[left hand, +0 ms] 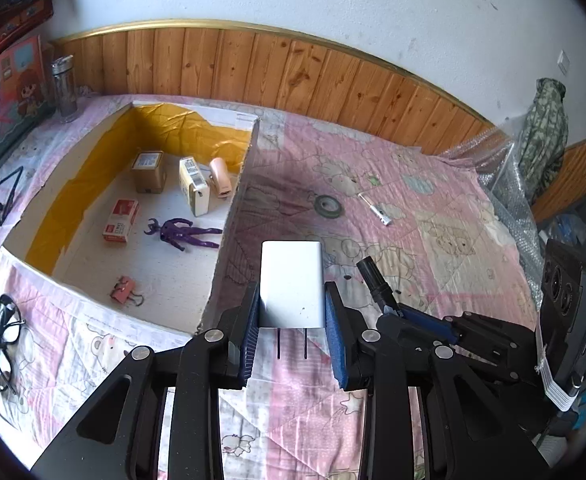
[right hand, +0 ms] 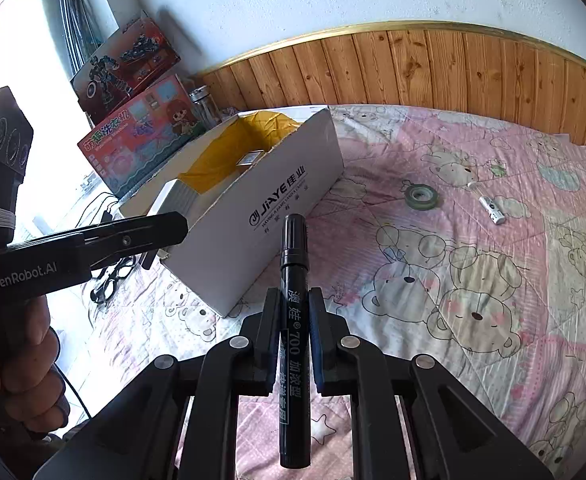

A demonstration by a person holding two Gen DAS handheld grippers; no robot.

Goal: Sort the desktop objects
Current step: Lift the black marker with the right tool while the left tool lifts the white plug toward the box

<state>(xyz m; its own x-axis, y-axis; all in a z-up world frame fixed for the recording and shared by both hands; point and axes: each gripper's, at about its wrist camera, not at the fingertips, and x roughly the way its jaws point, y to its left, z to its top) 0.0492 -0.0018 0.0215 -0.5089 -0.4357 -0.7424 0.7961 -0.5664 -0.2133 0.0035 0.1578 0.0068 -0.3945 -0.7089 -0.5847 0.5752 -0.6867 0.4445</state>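
My left gripper [left hand: 292,308] is shut on a white plug charger [left hand: 291,280], prongs pointing back toward me, above the pink quilt just right of the open cardboard box [left hand: 235,200]. The box holds small cartons, a purple figure [left hand: 183,233], a pink stapler [left hand: 219,178] and a pink binder clip [left hand: 123,293]. My right gripper [right hand: 295,312] is shut on a black marker [right hand: 293,280], cap pointing away, in front of the box [right hand: 293,184]. In the left wrist view the right gripper [left hand: 389,304] with the marker [left hand: 375,280] shows at the right. A tape roll [right hand: 421,197] and a small white device [right hand: 492,204] lie on the quilt.
Glasses [left hand: 3,344] lie on the quilt left of the box. Toy boxes [right hand: 141,148] and a clear bottle [left hand: 64,88] stand by the wall beyond it. Wood panelling runs along the back. Bubble wrap [left hand: 505,184] and a camouflage cloth [left hand: 545,136] sit at the right edge. A hand [right hand: 13,360] holds the left gripper.
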